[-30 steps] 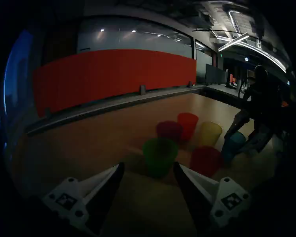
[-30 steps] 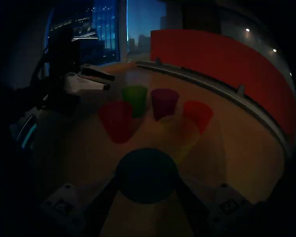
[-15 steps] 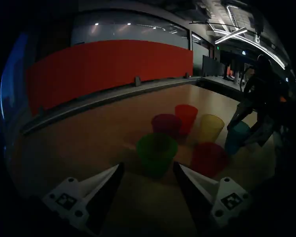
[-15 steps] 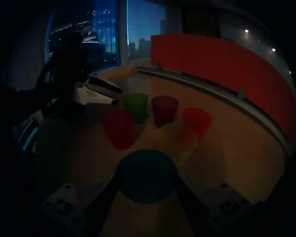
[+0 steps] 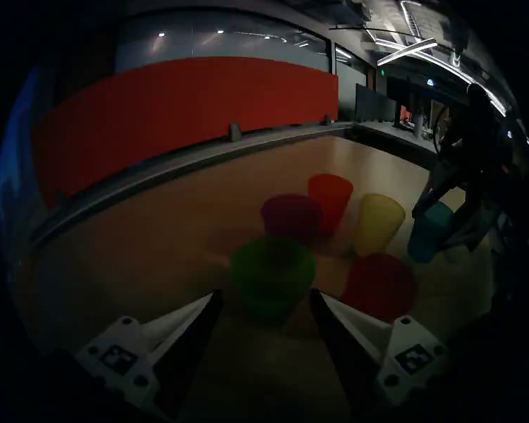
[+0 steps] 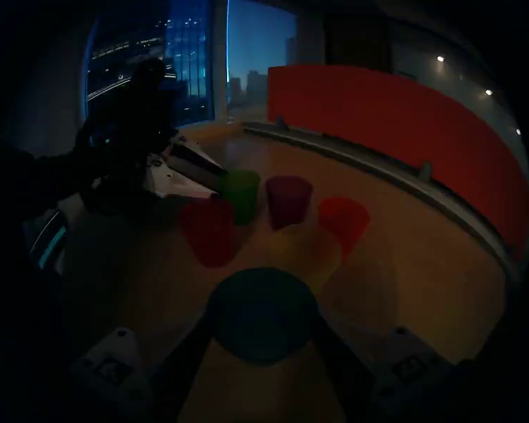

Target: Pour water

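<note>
Teal cup (image 6: 263,310) is held clamped in the right gripper (image 6: 263,326), tilting apparently due next, while left gripper (image 5: 264,296) is seen spread.

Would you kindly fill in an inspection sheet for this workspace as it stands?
Surface: wooden table, dimly lit.
Job's things: green cup, purple cup, orange-red cup, yellow cup and dark red cup standing clustered; teal cup gripped.
Clutter: nothing seen.
Grippers: left gripper open, green cup just ahead; right gripper shut on teal cup.
Cables: nothing seen.
Surroundings: red partition, window at dusk.
</note>
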